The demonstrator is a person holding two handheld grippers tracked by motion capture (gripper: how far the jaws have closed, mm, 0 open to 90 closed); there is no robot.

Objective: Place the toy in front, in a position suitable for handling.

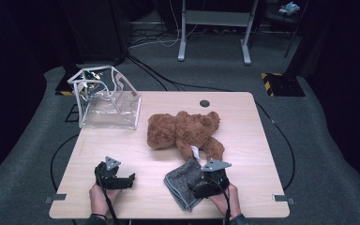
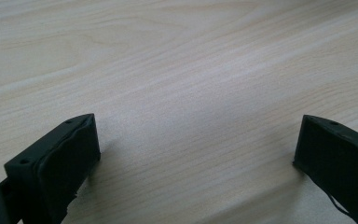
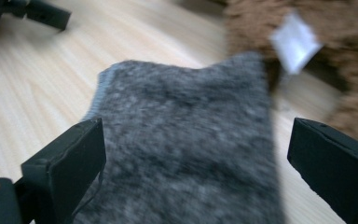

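Observation:
A brown teddy bear (image 1: 185, 131) lies in the middle of the wooden table (image 1: 122, 145), with a white tag (image 3: 295, 42) on its near leg. A folded grey knitted cloth (image 1: 180, 185) lies flat at the front of the table, touching that leg. My right gripper (image 1: 206, 185) hovers over the cloth's right part, open, its jaws straddling the grey cloth (image 3: 191, 154) without pinching it. My left gripper (image 1: 122, 180) rests low at the front left, open above bare wood (image 2: 191, 93).
A clear plastic box-shaped bag (image 1: 107, 98) with white edging stands at the table's back left corner. A dark round hole (image 1: 205, 103) sits near the back edge. Beyond the table are cables and a grey desk frame (image 1: 215, 28) on the carpet.

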